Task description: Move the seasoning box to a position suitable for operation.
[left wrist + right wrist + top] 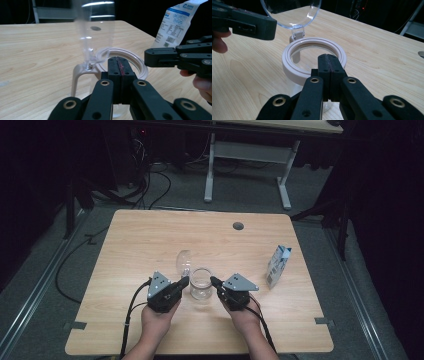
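Black jaws of the left hand-held gripper [119,75] rise from the bottom centre of the left gripper view, pressed together with nothing between them. Just past their tips sits a clear glass jar [201,284] with a pale ring [313,57] around its mouth and its hinged clear lid [292,12] standing open and upright at the far side. In the right gripper view, the right hand-held gripper [331,72] shows likewise at bottom centre, jaws together and empty, tips close over the near edge of the ring; whether they touch it cannot be told.

From the high view, the jar stands at the middle of the light wooden tabletop [135,245], slightly below centre of the frame. The left hand-held gripper [184,282] flanks it on the left and the right hand-held gripper [215,281] on the right, both tips pointing inward, very near the glass. A small blue and white carton [278,265] stands apart toward the right edge of the tabletop.

Judging by this, the work is at its approach stage: both tools are poised beside the open jar and nothing is gripped. The next move likely calls for parting one pair of jaws to take the lid or steady the jar.
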The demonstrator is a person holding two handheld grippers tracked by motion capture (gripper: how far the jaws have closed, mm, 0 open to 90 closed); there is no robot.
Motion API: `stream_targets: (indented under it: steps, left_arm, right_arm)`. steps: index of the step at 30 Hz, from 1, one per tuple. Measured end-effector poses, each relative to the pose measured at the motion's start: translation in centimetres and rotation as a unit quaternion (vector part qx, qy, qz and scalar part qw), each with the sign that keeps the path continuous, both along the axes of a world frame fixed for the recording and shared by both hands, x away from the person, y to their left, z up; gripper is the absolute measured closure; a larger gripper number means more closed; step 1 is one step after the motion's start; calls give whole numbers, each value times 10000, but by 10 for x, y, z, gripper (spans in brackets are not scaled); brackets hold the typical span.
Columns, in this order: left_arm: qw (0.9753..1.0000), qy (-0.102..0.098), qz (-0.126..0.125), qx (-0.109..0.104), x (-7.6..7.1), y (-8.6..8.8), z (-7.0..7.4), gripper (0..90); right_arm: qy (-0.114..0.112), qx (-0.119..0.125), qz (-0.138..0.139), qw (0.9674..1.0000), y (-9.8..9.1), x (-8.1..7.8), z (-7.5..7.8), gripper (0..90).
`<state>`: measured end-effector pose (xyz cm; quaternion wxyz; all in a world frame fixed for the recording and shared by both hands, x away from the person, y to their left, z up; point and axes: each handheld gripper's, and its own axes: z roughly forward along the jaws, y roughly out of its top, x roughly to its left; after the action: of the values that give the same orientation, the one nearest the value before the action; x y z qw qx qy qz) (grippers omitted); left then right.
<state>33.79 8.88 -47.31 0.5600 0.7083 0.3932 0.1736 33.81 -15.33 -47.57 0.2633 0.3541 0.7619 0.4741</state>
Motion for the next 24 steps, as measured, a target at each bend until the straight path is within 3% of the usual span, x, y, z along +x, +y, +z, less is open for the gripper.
stream_targets:
  steps: [6, 11, 18, 24]
  left_arm:
    - [10000, 1, 13, 66, 0, 5, -1, 900]
    - [9999, 28, 0, 159, -1, 9, -4, 900]
    - [9979, 97, -29, 644, -1, 18, -16, 892]
    - [9953, 199, 71, 942, 0, 38, -29, 892]
  right_arm:
    - [-3, -23, -16, 10000, 0, -1, 0, 900]
    - [0, 13, -20, 10000, 0, -1, 2, 842]
    - [32, 80, -126, 9999, -7, -1, 3, 811]
    - [157, 37, -230, 9996, -12, 1, -3, 744]
